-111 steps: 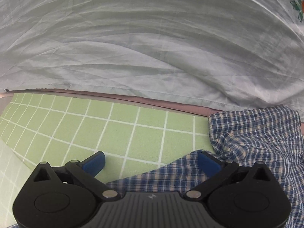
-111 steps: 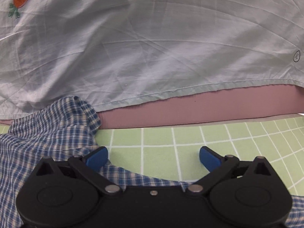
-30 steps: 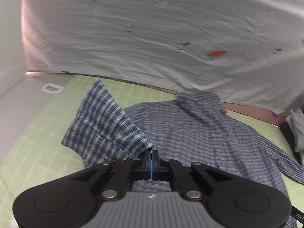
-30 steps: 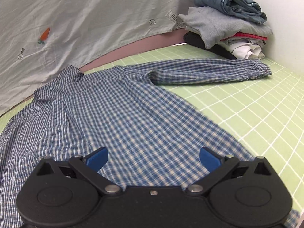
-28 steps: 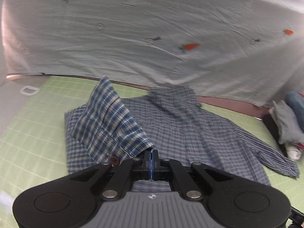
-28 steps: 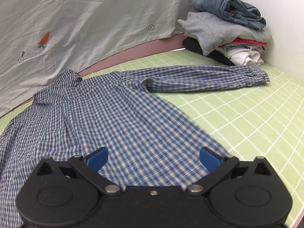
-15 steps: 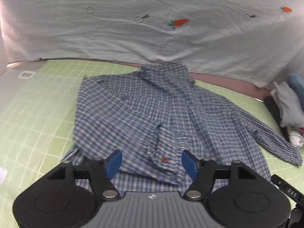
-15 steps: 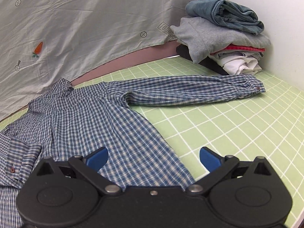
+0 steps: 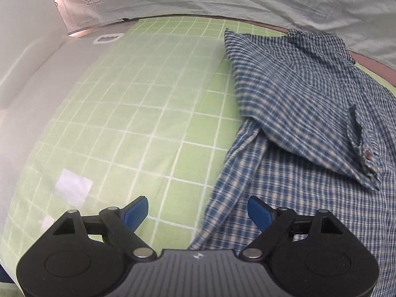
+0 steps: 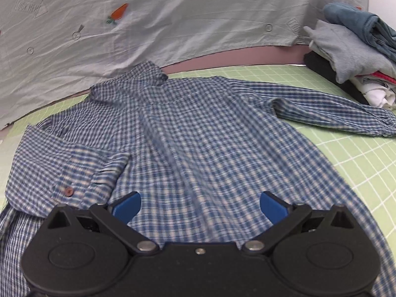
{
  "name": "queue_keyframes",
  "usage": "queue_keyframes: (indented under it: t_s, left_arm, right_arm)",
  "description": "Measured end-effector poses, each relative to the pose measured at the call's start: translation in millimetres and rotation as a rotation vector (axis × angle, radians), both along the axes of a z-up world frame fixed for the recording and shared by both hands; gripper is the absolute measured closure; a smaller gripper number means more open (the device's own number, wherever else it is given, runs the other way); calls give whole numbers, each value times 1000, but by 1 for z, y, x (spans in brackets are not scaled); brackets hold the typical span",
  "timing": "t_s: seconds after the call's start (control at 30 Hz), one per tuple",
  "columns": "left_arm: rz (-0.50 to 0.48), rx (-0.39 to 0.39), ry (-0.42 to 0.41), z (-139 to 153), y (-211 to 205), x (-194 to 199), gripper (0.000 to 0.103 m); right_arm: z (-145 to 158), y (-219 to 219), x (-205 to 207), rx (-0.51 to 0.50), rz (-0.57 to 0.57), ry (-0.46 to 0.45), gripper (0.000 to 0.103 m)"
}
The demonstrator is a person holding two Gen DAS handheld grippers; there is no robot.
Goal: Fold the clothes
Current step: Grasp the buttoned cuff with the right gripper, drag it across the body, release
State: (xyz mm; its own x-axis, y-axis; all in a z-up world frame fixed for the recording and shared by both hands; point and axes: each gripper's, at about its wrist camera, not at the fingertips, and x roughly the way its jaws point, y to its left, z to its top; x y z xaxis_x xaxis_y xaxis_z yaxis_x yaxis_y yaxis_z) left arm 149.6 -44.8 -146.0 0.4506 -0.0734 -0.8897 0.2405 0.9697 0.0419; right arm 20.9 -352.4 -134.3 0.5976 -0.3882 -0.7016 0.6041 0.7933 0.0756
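Blue-and-white checked shirt (image 10: 210, 143) flat on green grid mat (image 9: 153, 113), one sleeve folded in | I see left claw (image 9: 198, 209) and right claw (image 10: 200, 205) spread wide, empty.

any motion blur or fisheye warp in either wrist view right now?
Left wrist: blue plaid shirt smeared near its lower hem, green grid mat lines bowed, dark corner vignette. Right wrist: shirt placket streaked, folded clothes stack soft at the frame edge.
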Motion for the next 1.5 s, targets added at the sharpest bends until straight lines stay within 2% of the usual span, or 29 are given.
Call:
queue_keyframes:
  t_s: [0.2,0.37,0.53,0.57,0.6,0.63,0.67,0.7,0.73,0.77,0.87,0.97,1.03,1.07,1.1,1.33,1.5]
  left_arm:
    - [-66,15,47,-18,2,22,13]
    - [-97,-11,52,-21,-1,27,6]
    - [-97,-13,48,-25,2,27,1]
    - [-96,-13,46,-26,3,27,0]
    - [-96,-14,44,-27,3,27,0]
    - [-95,-14,42,-29,3,27,0]
    - [-94,-15,40,-30,4,26,0]
    - [-90,-15,38,-31,4,26,0]
    - [-87,-16,35,-32,4,25,0]
    - [-82,-16,33,-32,4,24,0]
    - [-62,-16,32,-34,5,22,0]
    - [-49,-15,35,-38,4,21,0]
    - [-42,-14,38,-41,4,21,0]
    - [-39,-14,40,-43,3,20,0]
    - [-35,-13,42,-46,3,19,0]
    - [5,-10,62,-48,0,24,0]
    - [101,-7,100,-40,-1,22,0]
  right_arm:
    - [-2,44,41,1,75,22,0]
    - [1,46,49,10,67,12,3]
    - [3,47,57,19,58,2,23]
    - [4,48,58,21,56,0,31]
    - [4,48,60,23,54,-2,46]
    - [5,48,61,25,53,-4,55]
    - [5,49,63,27,51,-6,72]
    - [6,49,65,28,49,-8,79]
    - [6,49,66,30,47,-10,79]
    - [8,46,65,34,37,-17,85]
    - [15,18,47,33,-41,-38,86]
    - [12,-2,36,64,-71,-40,85]
    - [10,-15,29,95,-86,-45,73]
    - [9,-21,26,111,-94,-48,61]
    - [8,-27,23,126,-101,-51,57]
    - [6,-49,25,175,-49,-57,53]
    - [5,-63,29,205,-4,-61,49]
